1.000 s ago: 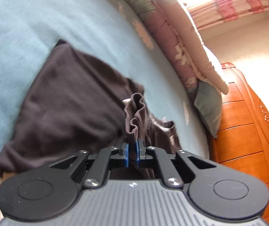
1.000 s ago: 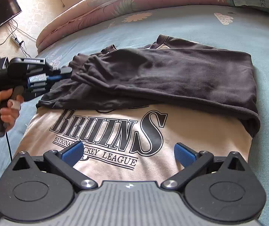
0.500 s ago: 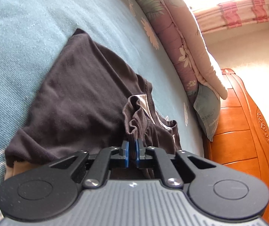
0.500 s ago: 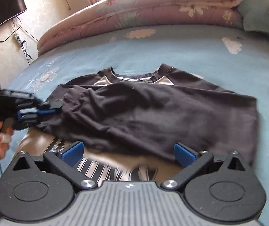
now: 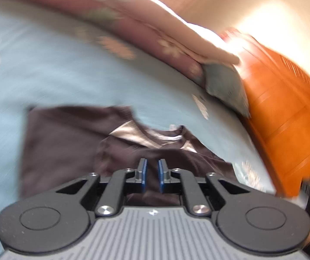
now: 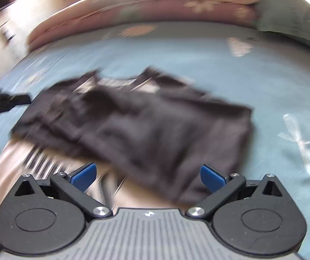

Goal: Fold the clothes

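A sweatshirt with dark sleeves and a cream body [image 5: 63,143] lies on the blue bed sheet [image 5: 46,75], both sleeves folded across its chest. My left gripper [image 5: 152,171] hovers just above the near sleeve. Its jaws are opening, a narrow gap shows between the blue pads, and no cloth is pinched there. In the right wrist view the sweatshirt [image 6: 144,125] is blurred and the left gripper [image 6: 22,99] sits at its left edge. My right gripper [image 6: 147,174] stands wide open over the cream hem [image 6: 9,169] with nothing between its fingers.
A pink flowered quilt [image 5: 133,32] is rolled along the far side of the bed, with a grey-green pillow [image 5: 224,84] at its end. An orange wooden headboard [image 5: 285,108] rises on the right. Bare sheet [image 6: 285,91] surrounds the sweatshirt.
The left gripper has let go of the bunched dark sleeve, which now lies flat on the sweatshirt, and has lifted and rolled. The right gripper has drawn back, staying open.
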The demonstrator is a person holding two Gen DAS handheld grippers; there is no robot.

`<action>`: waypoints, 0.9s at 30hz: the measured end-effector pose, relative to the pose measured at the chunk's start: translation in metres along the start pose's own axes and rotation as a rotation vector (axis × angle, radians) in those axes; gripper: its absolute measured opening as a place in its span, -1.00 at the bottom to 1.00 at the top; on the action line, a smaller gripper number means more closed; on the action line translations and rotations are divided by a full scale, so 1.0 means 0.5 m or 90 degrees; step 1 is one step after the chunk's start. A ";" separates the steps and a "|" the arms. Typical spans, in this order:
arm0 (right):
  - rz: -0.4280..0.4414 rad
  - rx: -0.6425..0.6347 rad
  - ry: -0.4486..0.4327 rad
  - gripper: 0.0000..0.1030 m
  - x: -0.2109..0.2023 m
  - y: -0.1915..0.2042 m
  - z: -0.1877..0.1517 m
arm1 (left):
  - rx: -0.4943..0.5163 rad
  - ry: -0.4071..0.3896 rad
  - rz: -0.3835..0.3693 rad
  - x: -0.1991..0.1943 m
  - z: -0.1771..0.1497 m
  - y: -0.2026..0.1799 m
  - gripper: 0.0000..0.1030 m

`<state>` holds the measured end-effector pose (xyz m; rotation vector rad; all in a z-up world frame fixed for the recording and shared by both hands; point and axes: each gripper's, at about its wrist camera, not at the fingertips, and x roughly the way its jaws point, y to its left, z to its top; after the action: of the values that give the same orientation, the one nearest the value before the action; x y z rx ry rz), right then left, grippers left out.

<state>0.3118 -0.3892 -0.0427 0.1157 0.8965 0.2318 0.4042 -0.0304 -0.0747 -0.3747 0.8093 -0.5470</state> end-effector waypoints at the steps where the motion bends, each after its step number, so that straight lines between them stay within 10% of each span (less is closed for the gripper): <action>1: -0.011 0.016 -0.008 1.00 0.014 -0.008 0.012 | 0.028 0.014 0.015 0.033 0.005 -0.015 -0.73; 5: -0.065 0.023 0.003 1.00 0.082 -0.028 0.002 | 0.149 0.087 0.105 0.138 -0.035 -0.046 -0.74; 11: -0.076 -0.024 0.034 1.00 0.055 -0.028 -0.023 | 0.132 0.083 0.053 0.083 -0.038 -0.020 -0.63; 14: -0.029 -0.009 0.004 1.00 0.040 -0.008 0.021 | 0.166 0.061 0.028 0.084 -0.010 -0.055 -0.05; 20: 0.135 0.048 0.005 1.00 0.131 0.035 0.091 | 0.097 0.114 0.018 0.150 -0.007 -0.024 -0.08; 27: 0.132 0.090 -0.017 1.00 0.136 -0.001 0.116 | 0.068 0.083 -0.027 0.091 0.006 0.010 0.09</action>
<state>0.3985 -0.3732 -0.0585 0.3434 0.8741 0.3587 0.4339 -0.0530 -0.1017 -0.2605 0.8952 -0.6560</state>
